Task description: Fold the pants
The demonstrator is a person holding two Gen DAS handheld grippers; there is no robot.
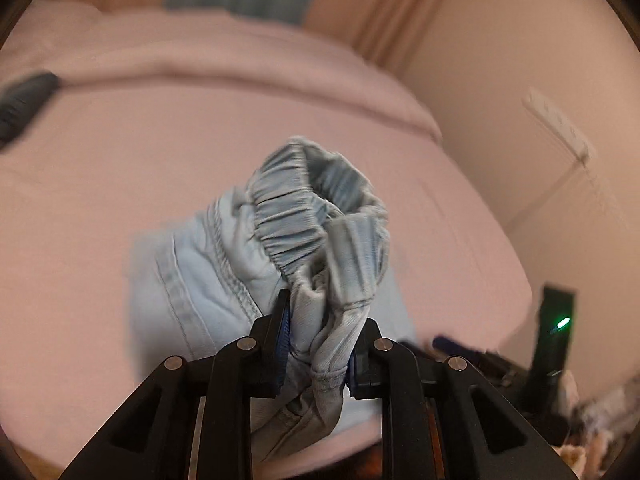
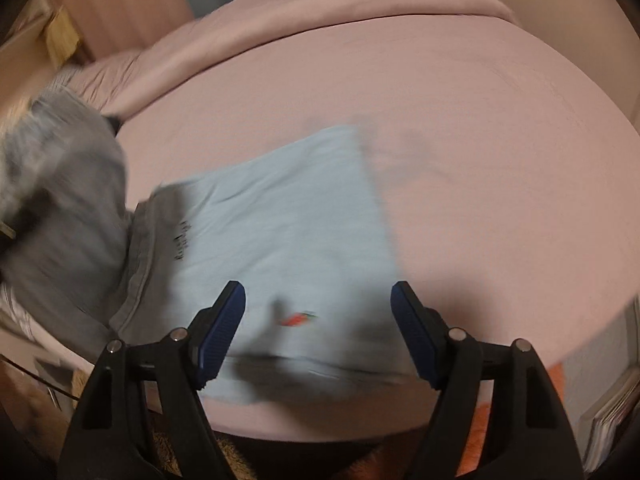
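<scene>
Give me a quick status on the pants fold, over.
Left hand-held gripper shut on the pants, waistband bunched above the bed. Right hand-held gripper open, empty, above the folded part. Nothing in the way.

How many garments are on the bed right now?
2: light blue pants bunched in the left tool, and a folded pale blue garment lying under the right tool. Others may be hidden.

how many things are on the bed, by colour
light blue: 2, the pants held bunched in the left tool, and a folded garment lying flat under the open right tool
grey: 1, a garment at the bed's left edge
total: 3
</scene>
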